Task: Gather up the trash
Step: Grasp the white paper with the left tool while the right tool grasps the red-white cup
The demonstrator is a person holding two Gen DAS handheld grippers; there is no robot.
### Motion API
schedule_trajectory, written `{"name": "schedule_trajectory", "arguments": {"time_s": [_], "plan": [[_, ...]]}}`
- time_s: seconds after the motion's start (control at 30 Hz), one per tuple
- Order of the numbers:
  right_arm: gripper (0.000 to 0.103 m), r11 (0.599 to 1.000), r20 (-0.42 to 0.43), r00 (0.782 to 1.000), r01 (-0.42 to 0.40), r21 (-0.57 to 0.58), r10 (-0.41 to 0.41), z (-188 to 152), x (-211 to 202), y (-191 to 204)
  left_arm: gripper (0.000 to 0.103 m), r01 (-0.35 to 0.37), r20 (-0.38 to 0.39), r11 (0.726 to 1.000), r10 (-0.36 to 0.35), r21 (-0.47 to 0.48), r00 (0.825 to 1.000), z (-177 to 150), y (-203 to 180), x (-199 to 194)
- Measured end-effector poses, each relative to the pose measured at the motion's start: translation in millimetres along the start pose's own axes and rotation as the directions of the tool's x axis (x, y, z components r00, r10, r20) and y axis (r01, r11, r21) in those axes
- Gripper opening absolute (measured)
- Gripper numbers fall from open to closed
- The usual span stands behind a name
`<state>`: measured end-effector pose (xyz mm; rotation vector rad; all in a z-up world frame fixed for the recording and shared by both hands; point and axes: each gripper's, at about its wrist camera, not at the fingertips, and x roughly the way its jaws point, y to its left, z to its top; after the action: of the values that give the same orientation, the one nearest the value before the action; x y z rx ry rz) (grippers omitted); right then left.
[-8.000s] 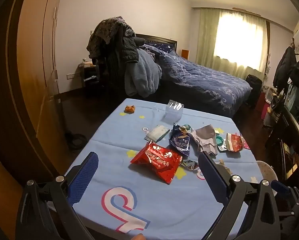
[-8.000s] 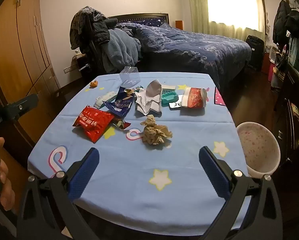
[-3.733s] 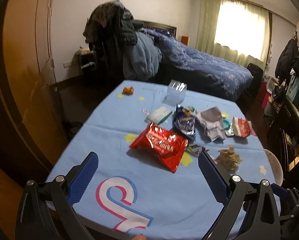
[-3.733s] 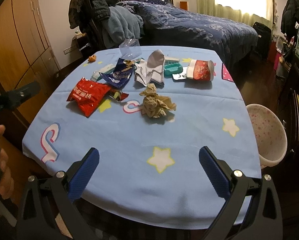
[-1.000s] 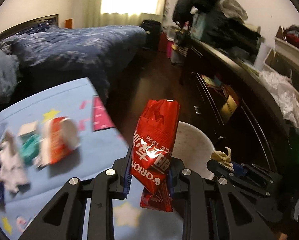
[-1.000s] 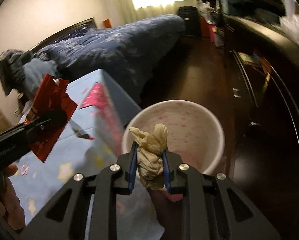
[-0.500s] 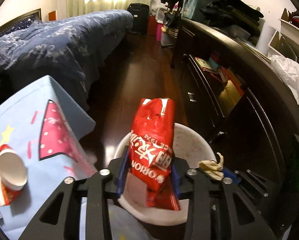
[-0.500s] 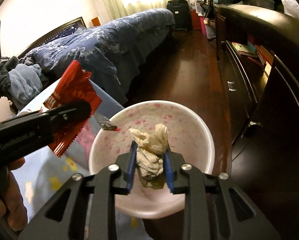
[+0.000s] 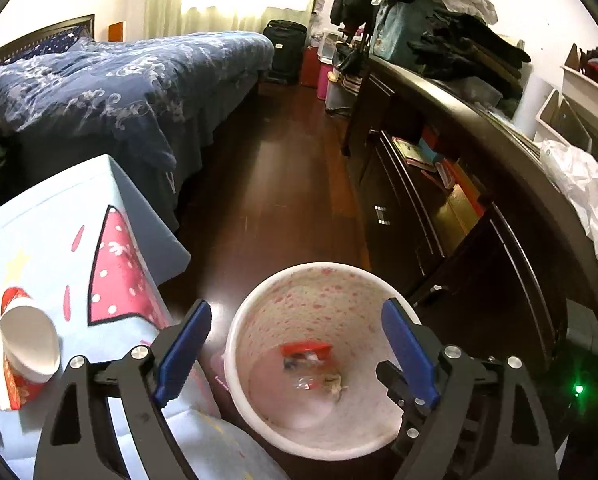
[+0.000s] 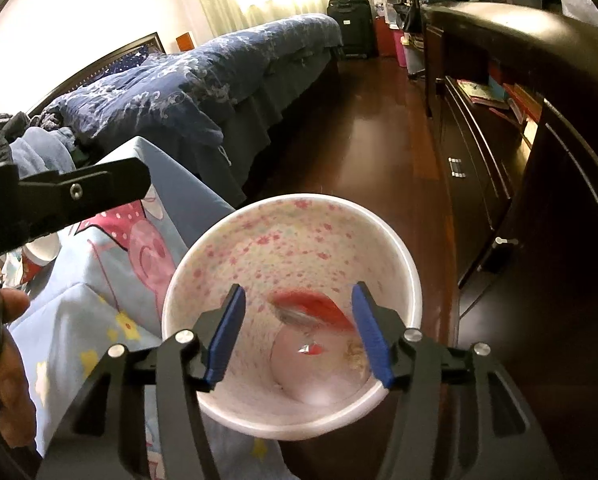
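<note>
A white bin with pink speckles (image 9: 259, 304) (image 10: 413, 276) stands on the floor beside the table. The red snack bag (image 9: 306, 349) (image 10: 319, 306) and the crumpled beige paper (image 9: 334, 382) (image 10: 355, 354) lie inside it. My left gripper (image 9: 295, 344) is open and empty above the bin's mouth. My right gripper (image 10: 299, 332) is open and empty over the bin too. The left gripper's black arm (image 10: 63, 196) shows at the left of the right wrist view.
The table with the blue cloth (image 9: 59, 216) (image 10: 79, 320) is at the left, with a red-and-white paper cup (image 9: 23, 344) on it. A dark wooden dresser (image 9: 479, 200) (image 10: 539, 160) runs along the right. A bed with a blue quilt (image 9: 119, 80) stands behind.
Both grippers have opened over the bin. The red snack bag has dropped from the left one and the crumpled paper from the right one into the bin.
</note>
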<state>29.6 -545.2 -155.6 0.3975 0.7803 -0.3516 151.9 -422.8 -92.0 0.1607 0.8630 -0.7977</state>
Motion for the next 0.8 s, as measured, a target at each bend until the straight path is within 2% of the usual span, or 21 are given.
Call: {"name": "schedule_trajectory", "arguments": {"time_s": [0.2,0.33,0.57,0.63,0.8], "plan": [[0.068,1.000,0.027,1.000,-0.001,-0.011,0.001,-2,-23,10,0.090,-0.020,0.023,0.999,0.021,-0.028,1.000,-9,9,-24],[0.071,1.000,0.042,0.999,-0.015,-0.025,0.016,-5,-42,22,0.091,-0.096,0.037,0.995,0.097,-0.035,0.995,-22,22,-45],[0.078,0.995,0.042,0.997,-0.057,-0.078,0.060,-9,-62,55,0.093,-0.193,0.068,0.973,0.202,-0.128,0.977,-51,65,-88],[0.080,0.993,0.040,0.996,-0.075,-0.096,0.079,-10,-66,66,0.096,-0.232,0.077,0.961,0.245,-0.151,0.966,-58,79,-102],[0.083,0.982,0.031,0.993,-0.111,-0.154,0.117,-16,-73,95,0.098,-0.350,0.083,0.911,0.375,-0.218,0.923,-75,116,-136]]}}
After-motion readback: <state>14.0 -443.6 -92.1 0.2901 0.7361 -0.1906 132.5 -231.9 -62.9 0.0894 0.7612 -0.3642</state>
